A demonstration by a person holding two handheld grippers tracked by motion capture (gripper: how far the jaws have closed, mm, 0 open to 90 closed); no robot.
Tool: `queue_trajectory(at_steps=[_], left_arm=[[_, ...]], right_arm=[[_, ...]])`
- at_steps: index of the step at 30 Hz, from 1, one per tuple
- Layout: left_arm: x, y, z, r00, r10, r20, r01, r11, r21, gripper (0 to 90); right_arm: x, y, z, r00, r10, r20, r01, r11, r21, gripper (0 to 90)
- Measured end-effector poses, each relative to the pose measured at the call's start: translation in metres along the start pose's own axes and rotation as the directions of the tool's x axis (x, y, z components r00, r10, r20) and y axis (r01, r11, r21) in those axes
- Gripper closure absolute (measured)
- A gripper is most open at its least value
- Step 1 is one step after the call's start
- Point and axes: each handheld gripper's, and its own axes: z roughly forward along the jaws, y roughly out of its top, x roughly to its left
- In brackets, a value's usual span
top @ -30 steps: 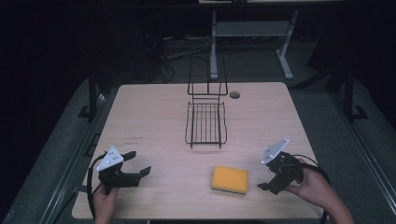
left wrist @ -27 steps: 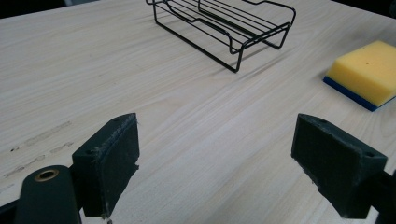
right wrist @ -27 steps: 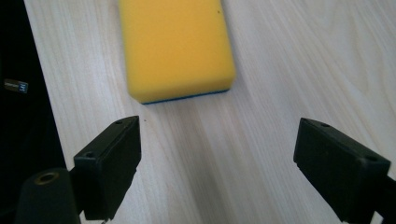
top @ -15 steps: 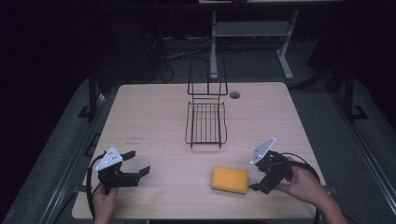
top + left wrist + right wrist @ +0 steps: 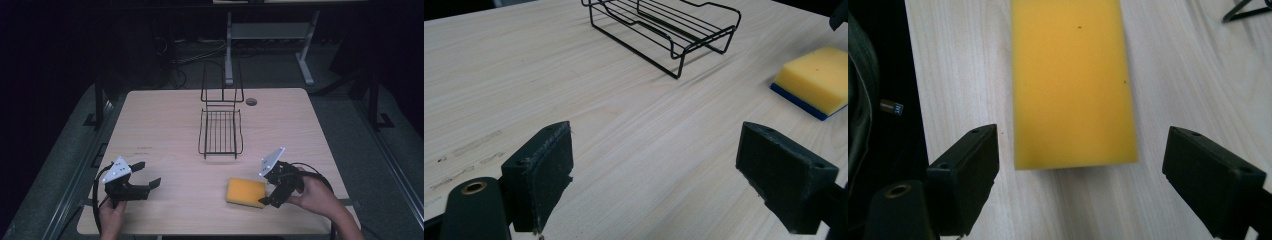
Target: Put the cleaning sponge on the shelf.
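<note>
- As my right gripper (image 5: 268, 196) slides in from the desk's (image 5: 165, 120) right edge over the past sec, its fingers (image 5: 966, 172) now stand spread wide just short of the yellow sponge (image 5: 1073, 82), lined up w/ its near end, not touching yet.
- The sponge lies flat near the front edge, blue layer underneath, well apart from the wire basket (image 5: 220, 132) at centre.
- My read: approach nearly done; the pinch comes next.
- Left gripper (image 5: 145, 176) holds its spot front-left, fingers (image 5: 541, 170) spread, nothing between them.
- No brand, label or writing legible anywhere.
</note>
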Motion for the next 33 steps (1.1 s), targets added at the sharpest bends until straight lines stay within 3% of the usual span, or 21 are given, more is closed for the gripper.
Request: queue_trajectory(at_steps=[23,33], left_arm=[[0.000,0.000,-0.001,1.0000,-0.004,0.001,0.004,1.0000,-0.003,14.6],[0.001,0.000,-0.001,1.0000,-0.005,0.002,0.005,1.0000,-0.004,14.6]], right_arm=[[0.000,0.020,0.021,0.9984,-0.012,-0.054,0.013,1.000,0.024,14.3],[0.000,0.025,0.028,0.9983,-0.020,-0.055,0.022,0.999,0.034,14.4]])
